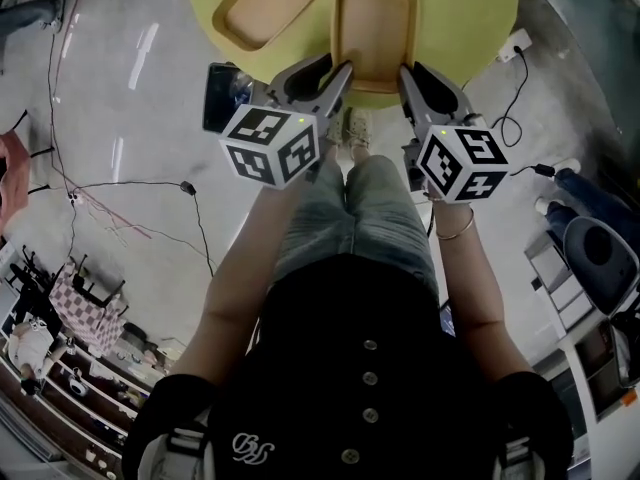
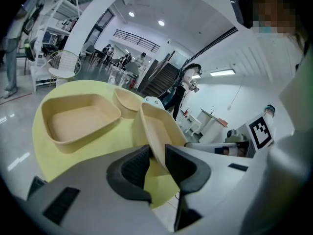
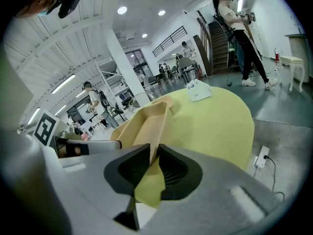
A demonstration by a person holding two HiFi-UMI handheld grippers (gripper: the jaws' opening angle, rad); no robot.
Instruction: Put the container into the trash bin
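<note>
at the near edge of a round yellow table (image 1: 470,8), a person standing over it holds a shallow tan container (image 1: 375,23) from both sides with two hand-held grippers. the left gripper (image 1: 325,78) has its jaws pinched on the container's left wall, the thin rim caught between the dark pads, as the left gripper view shows. the right gripper (image 1: 425,83) is clamped more narrowly on the opposite wall, and the right gripper view shows that rim squeezed between its pads.

the container sits at the table's rim closest to the person. in both gripper views it looks tipped rather than flat, which suggests the lift is just starting. whether its far end is clear of the tabletop cannot be told.

a second container (image 1: 268,6) of the same colour lies untouched on the table just to the left, and a small bowl (image 2: 128,102) sits beyond it.

progress so far: the grasp looks secure on both sides, and that is all that is done. what is left is most of the job: raising the container off the table, carrying it away and dropping it into the trash bin. no bin can be picked out with any certainty in these views, so finding it probably comes first.
</note>
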